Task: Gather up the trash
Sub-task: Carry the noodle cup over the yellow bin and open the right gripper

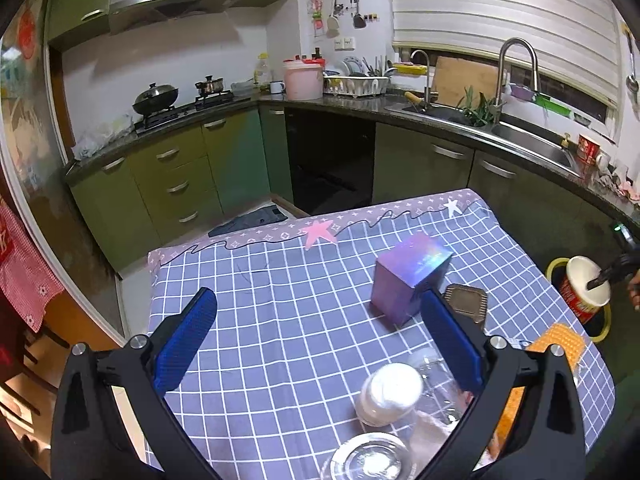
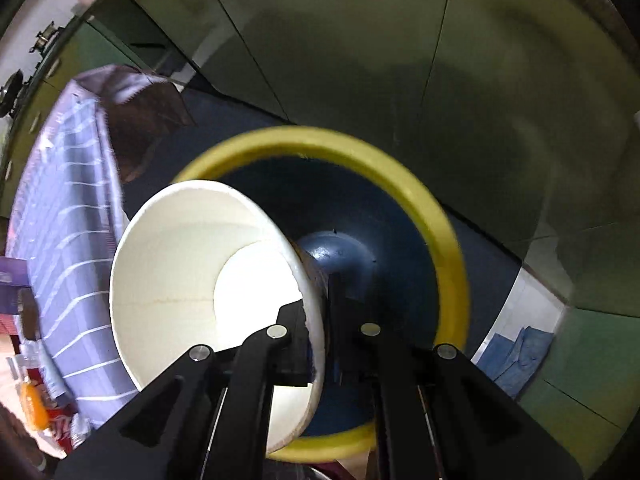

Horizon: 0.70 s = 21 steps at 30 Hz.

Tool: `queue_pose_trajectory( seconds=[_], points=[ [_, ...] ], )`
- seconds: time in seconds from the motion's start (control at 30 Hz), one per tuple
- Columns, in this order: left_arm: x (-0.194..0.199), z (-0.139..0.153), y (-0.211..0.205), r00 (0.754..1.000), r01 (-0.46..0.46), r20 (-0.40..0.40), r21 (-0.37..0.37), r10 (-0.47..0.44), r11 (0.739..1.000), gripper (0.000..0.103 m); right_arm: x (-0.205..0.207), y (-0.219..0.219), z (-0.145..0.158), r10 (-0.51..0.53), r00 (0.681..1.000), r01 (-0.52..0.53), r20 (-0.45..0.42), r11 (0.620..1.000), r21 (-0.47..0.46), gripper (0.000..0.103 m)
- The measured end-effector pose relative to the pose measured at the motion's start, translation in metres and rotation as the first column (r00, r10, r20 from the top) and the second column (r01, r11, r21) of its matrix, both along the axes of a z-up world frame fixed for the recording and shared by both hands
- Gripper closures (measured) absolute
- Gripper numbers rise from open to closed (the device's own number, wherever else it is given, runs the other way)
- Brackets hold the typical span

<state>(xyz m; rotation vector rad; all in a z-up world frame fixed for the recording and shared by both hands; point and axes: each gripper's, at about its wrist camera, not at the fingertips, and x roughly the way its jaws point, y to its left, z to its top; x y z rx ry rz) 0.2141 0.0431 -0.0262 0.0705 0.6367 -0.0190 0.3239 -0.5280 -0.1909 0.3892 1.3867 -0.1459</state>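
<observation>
My right gripper (image 2: 320, 312) is shut on the rim of a white paper noodle cup (image 2: 192, 280) and holds it tilted over the yellow-rimmed trash bin (image 2: 440, 224). In the left wrist view the cup (image 1: 586, 288) with its red side hangs over the bin (image 1: 558, 266) at the table's right edge. My left gripper (image 1: 320, 316) is open and empty above the checked tablecloth (image 1: 280, 320). A purple box (image 1: 408, 280), a brown square lid (image 1: 466, 302) and a clear plastic bottle (image 1: 396, 396) lie near its right finger.
An orange packet (image 1: 558, 344) lies at the table's right edge. A clear glass (image 1: 368, 460) stands at the near edge. Green kitchen cabinets (image 1: 180, 180) and a sink counter (image 1: 520, 136) run behind the table. A blue cloth (image 2: 520, 356) lies on the floor by the bin.
</observation>
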Motion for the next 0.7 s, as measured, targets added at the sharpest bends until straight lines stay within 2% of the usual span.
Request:
queue_pose_trajectory(
  seconds=[0.1, 0.23, 0.5, 0.63, 0.7],
  points=[
    [-0.003, 0.006, -0.009, 1.0, 0.007, 0.002, 0.021, -0.007, 1.0, 0.006, 0.007, 0.004, -0.022, 0.003, 1.0, -0.003, -0.023, 1.0, -0.001, 0.095],
    [-0.004, 0.009, -0.019, 1.0, 0.023, -0.007, 0.031, -0.023, 0.999, 0.006, 0.013, 0.0, -0.03, -0.003, 1.0, 0.003, -0.02, 1.0, -0.005, 0.079],
    [0.008, 0.007, -0.034, 0.996, 0.081, -0.049, 0.01, -0.081, 0.997, 0.006, 0.001, 0.009, 0.003, 0.029, 0.997, -0.03, 0.066, 0.999, 0.022, 0.077],
    [0.025, 0.0, -0.048, 0.978, 0.193, -0.076, 0.008, -0.192, 0.981, 0.006, -0.007, 0.024, 0.016, 0.055, 0.994, -0.059, 0.091, 0.997, 0.044, 0.077],
    [0.038, -0.006, -0.055, 0.96, 0.265, -0.096, 0.028, -0.262, 0.964, 0.006, -0.016, 0.03, 0.019, 0.07, 0.993, -0.075, 0.097, 0.996, 0.05, 0.077]
  ],
)
